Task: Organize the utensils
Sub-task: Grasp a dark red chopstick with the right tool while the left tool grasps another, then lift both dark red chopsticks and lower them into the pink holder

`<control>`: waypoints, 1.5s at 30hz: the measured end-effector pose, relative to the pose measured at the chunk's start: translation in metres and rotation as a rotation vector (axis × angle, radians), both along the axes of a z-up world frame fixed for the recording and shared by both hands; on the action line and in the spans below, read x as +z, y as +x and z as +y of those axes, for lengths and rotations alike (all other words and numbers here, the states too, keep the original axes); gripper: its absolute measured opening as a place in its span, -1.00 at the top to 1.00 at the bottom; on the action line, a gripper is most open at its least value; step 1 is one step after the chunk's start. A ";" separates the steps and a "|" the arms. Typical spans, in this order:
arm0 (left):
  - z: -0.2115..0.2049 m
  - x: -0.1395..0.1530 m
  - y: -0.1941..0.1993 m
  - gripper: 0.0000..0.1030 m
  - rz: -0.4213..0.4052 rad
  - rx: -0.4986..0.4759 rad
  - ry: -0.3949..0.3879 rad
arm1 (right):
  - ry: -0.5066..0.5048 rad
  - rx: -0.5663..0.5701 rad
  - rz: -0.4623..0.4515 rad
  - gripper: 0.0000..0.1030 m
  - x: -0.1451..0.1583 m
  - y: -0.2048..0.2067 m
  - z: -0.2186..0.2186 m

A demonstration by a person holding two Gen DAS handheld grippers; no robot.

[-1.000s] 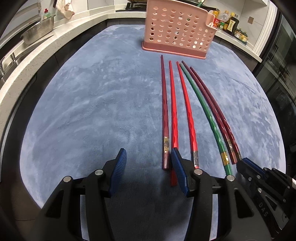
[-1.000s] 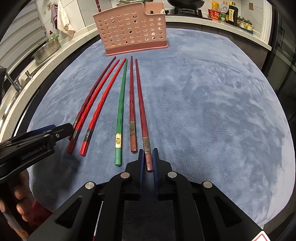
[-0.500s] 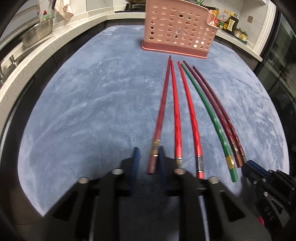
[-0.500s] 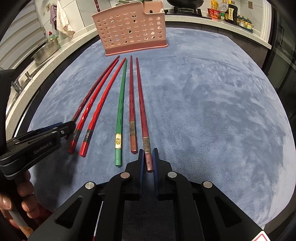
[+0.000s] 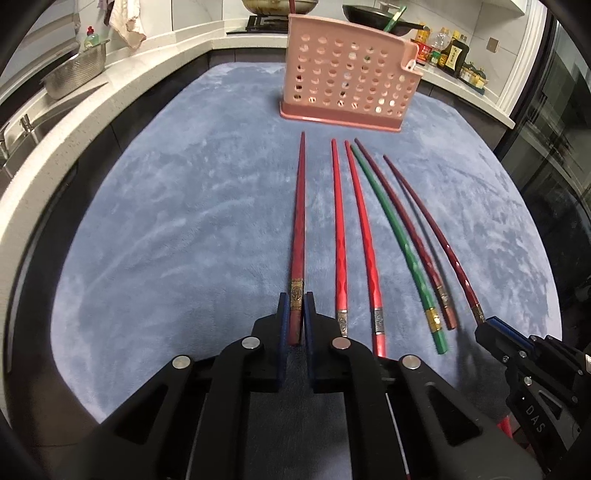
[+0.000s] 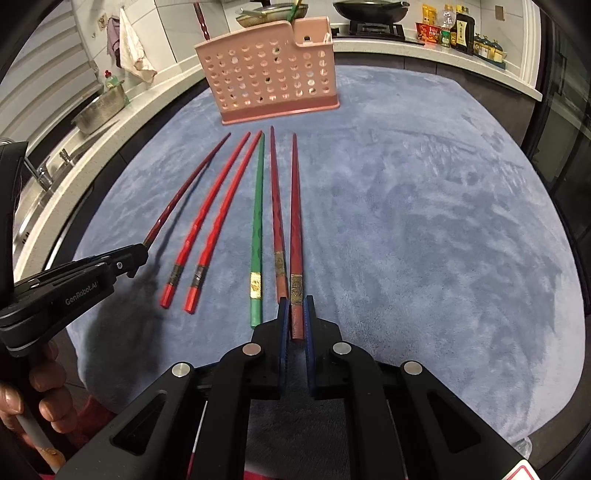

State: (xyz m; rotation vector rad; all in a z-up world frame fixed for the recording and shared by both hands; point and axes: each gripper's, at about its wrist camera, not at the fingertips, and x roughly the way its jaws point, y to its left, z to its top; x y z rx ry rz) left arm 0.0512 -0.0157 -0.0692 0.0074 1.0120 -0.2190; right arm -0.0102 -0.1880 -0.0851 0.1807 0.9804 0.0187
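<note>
Left tool [image 5: 295,314] closing on a dark red chopstick [image 5: 299,221], right tool [image 6: 296,317] clenched on another [image 6: 295,229], four chopsticks between on the blue-covered desk [image 5: 166,221], pink holder [image 5: 347,85] beyond

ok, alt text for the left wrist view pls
The left gripper is closing on the end of a dark red chopstick; five more chopsticks lie on blue cloth before a pink perforated holder.

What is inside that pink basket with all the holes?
Something green pokes out above the pink perforated plastic basket at its top edge. Through the holes only small light and dark patches show. The wall hides the rest, so what else is inside cannot be told.
</note>
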 end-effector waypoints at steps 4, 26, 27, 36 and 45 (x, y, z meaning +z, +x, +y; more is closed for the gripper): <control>0.001 0.014 -0.003 0.86 -0.014 0.003 -0.009 | 0.003 -0.001 -0.021 0.86 0.016 -0.001 -0.003; -0.005 0.128 0.007 0.87 -0.178 0.098 -0.035 | 0.074 0.038 -0.244 0.86 0.134 0.023 -0.048; -0.007 0.133 0.007 0.87 -0.188 0.106 -0.034 | 0.074 0.043 -0.252 0.86 0.137 0.025 -0.049; -0.017 0.162 0.018 0.87 -0.222 0.115 -0.063 | 0.067 0.082 -0.307 0.86 0.178 0.045 -0.060; -0.018 0.222 0.052 0.87 -0.317 0.036 -0.066 | 0.090 0.011 -0.397 0.86 0.214 0.069 -0.062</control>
